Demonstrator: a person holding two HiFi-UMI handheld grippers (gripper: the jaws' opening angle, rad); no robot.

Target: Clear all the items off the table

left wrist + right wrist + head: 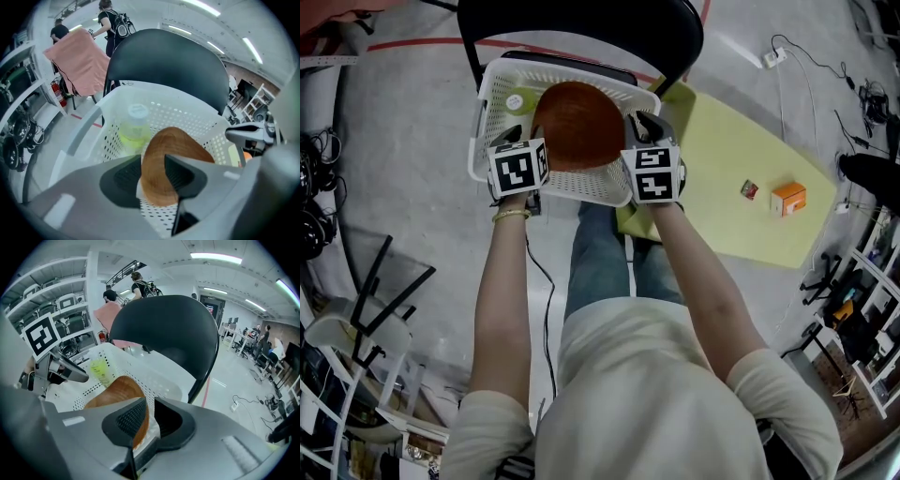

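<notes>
A round wooden bowl (578,127) lies tilted in a white perforated basket (502,84) that stands on a black chair (581,28). A bottle of yellow-green liquid (517,100) stands in the basket's far left corner. My left gripper (517,136) is at the bowl's left rim, open, with the rim (173,145) between its fingers (152,176). My right gripper (642,122) is at the bowl's right rim, shut on it (112,392), jaws close together (150,420). The bottle (136,129) shows behind the bowl.
A yellow-green table (741,187) sits to the right, with an orange box (788,198) and a small red item (750,189) on it. The chair back (164,329) rises behind the basket (136,366). Shelves, stools and cables line the floor's edges. People stand far behind.
</notes>
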